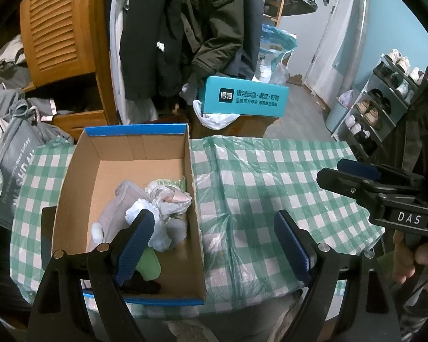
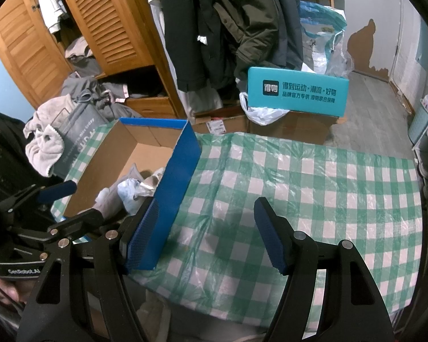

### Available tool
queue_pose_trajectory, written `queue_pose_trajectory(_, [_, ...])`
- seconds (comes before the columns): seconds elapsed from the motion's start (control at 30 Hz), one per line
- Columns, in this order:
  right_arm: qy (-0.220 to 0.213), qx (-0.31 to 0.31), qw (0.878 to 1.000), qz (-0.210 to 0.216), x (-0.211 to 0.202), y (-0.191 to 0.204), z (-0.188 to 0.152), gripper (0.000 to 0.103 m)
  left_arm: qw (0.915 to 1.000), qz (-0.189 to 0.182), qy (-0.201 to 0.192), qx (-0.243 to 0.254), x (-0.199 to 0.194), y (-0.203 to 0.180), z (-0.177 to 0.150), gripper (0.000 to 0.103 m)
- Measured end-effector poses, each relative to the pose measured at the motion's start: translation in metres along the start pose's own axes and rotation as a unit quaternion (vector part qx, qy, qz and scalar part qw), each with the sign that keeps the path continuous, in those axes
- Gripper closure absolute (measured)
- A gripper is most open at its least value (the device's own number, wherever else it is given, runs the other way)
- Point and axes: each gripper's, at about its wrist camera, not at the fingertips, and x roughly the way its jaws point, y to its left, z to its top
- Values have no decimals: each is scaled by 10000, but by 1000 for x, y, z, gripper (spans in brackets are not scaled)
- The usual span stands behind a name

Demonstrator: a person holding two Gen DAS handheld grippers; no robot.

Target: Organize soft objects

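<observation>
We see an open cardboard shoebox with blue outer walls (image 1: 134, 154) on a table under a green-and-white checked plastic cloth (image 1: 271, 188). Inside it, toward its near right corner, lies a heap of soft things: a grey plush piece (image 1: 114, 208), crumpled white plastic bags (image 1: 157, 208), a pale green soft item (image 1: 149, 262) and something black (image 1: 142, 285) at the near wall.

Our left gripper (image 1: 211, 245) hangs over the box's right wall, jaws spread wide with nothing between the blue pads; its left finger (image 1: 134, 248) covers part of the heap.

Our right gripper (image 2: 208, 233) also stands wide open and empty above bare cloth, just right of the box's blue side. In the left wrist view it shows at three o'clock, a hand (image 1: 413, 256) on its handle.

At twelve o'clock, beyond the table, a teal printed carton (image 1: 242, 97) sits below hanging dark coats (image 1: 202, 22); at ten o'clock stands a slatted wooden wardrobe door (image 1: 57, 25).
</observation>
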Motion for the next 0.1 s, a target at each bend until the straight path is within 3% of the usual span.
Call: queue_pose_trajectory(0.1, [2, 0, 10000, 3, 0, 0, 0, 34, 10000, -18, 39, 20, 2, -1, -2, 16])
